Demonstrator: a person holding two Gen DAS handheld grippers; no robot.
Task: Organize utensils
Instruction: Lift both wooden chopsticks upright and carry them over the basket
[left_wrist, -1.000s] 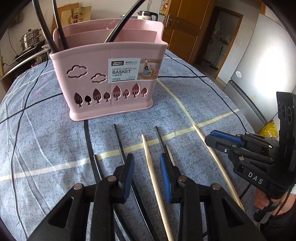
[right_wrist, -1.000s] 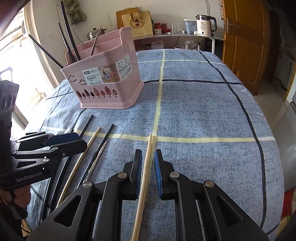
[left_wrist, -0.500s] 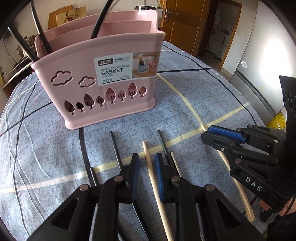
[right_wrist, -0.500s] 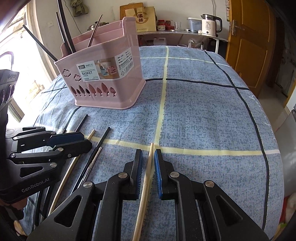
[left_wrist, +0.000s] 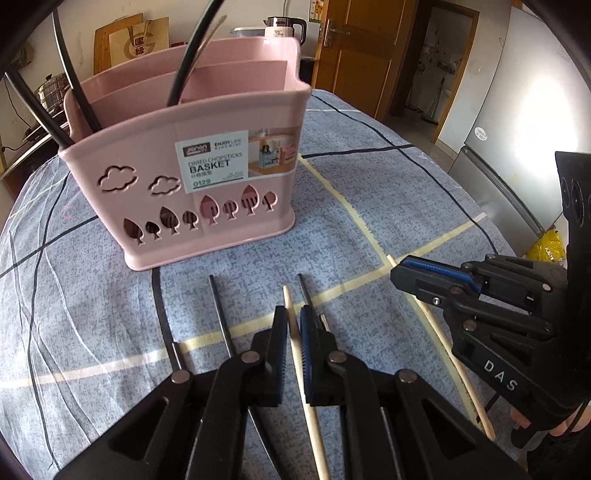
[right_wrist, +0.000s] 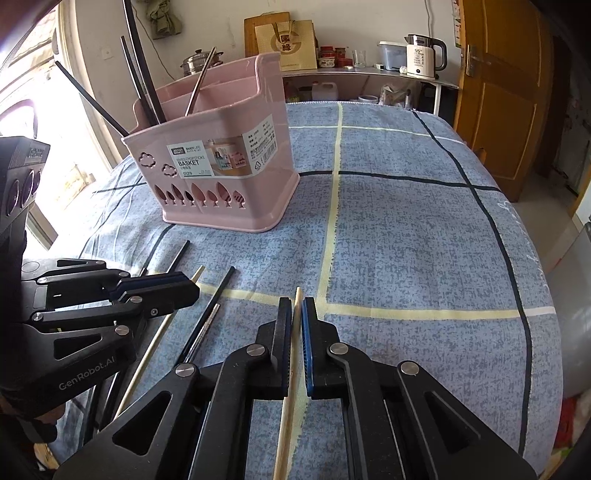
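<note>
**Two Grippers Close on Wooden Chopsticks Beside Pink Basket**

A pink plastic chopstick basket (left_wrist: 192, 177), pierced with cloud and tree cut-outs and labelled "BASKET" on a white sticker, stood upright on a blue patterned tablecloth (right_wrist: 406, 229) crossed by dark and pale lines. Several long black chopsticks (right_wrist: 140, 85) leaned out of its left compartment, and a metal one (right_wrist: 201, 81) rose from a compartment behind; the dividers inside showed as pale pink walls.

In front of the basket, more utensils lay flat on the cloth, roughly parallel and apart from one another. The left gripper (left_wrist: 293, 343) sat low over a light wooden chopstick (left_wrist: 295, 339), its blue-padded jaws drawn narrow on either side of the stick; actual contact could not be confirmed. A black chopstick (left_wrist: 221, 314) lay just to its left, and a dark one with a metal one close alongside (left_wrist: 308, 299) just to its right.

The right gripper (right_wrist: 294, 339) was likewise narrowed around a second wooden chopstick (right_wrist: 291, 376), which ran between its pads near a pale stripe on the cloth.
</note>
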